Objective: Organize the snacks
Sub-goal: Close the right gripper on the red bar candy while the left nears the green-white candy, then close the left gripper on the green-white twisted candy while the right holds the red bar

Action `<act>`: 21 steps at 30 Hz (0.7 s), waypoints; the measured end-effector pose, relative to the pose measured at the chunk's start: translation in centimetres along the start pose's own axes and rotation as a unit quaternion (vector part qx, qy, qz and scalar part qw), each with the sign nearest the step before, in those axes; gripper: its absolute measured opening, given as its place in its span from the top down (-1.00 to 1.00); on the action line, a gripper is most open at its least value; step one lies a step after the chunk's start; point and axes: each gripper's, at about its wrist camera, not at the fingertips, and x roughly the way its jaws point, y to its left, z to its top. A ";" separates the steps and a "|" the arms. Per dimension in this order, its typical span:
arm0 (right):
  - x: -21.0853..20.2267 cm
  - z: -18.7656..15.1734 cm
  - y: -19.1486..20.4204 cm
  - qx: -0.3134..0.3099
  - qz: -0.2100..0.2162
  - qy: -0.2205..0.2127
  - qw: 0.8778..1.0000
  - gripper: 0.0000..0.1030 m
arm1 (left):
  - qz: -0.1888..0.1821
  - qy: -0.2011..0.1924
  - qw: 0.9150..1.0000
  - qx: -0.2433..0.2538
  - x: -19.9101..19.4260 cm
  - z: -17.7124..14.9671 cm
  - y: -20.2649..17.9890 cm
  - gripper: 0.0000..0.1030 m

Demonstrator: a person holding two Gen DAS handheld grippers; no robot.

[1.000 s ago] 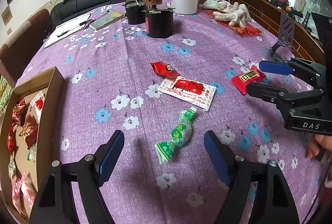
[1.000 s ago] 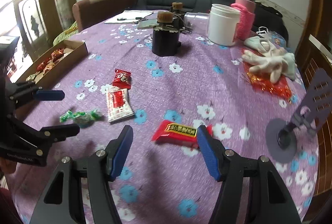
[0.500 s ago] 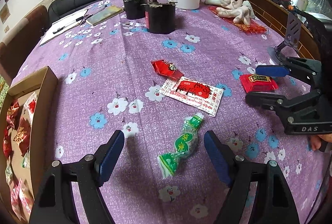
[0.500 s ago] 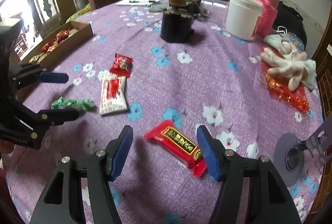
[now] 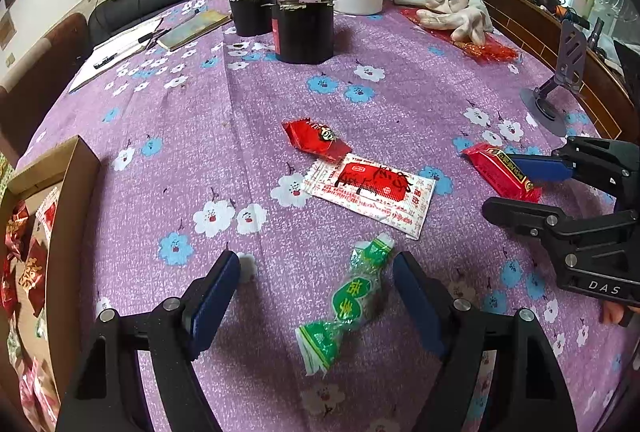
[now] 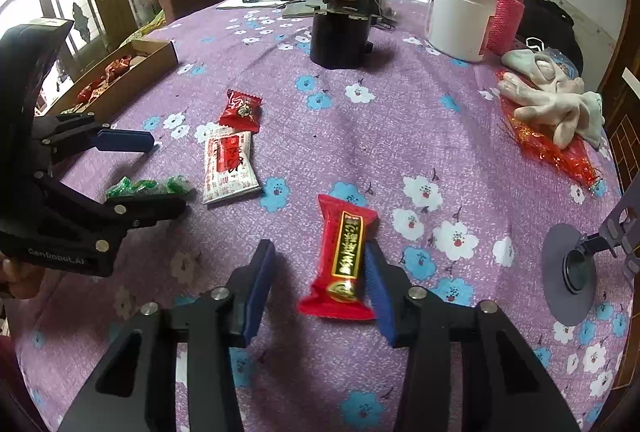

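The right gripper [image 6: 318, 282] has just been closing its jaws around the red snack bar [image 6: 345, 258], which lies on the purple flowered tablecloth [image 6: 400, 135]. Its right pad touches the bar's edge, while a gap remains at the left pad, so the jaws stand partly open and the bar is not yet clamped.

The left gripper [image 5: 316, 292] has its jaws wide apart over the green wrapped candy [image 5: 346, 302]. The candy lies on the cloth between the fingers, nearer the right one, and neither pad presses on it.

Beyond the candy lie a white and red packet [image 5: 372, 191] and a small red packet [image 5: 316, 139], touching at one corner.

The left wrist view shows the cardboard box [image 5: 76, 191] close at the left edge, with red wrapped snacks inside; the right wrist view shows the same box farther off, at the table's far left. Only the right wrist view shows the bar's gold label along its full length, and the round grey base of a stand [image 6: 568, 272] close by on the right
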 end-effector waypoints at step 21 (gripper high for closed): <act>-0.8 -0.8 -0.2 0.076 -0.018 -0.016 0.997 0.62 | 0.009 -0.025 1.000 0.001 -1.6 -0.9 -0.4 0.60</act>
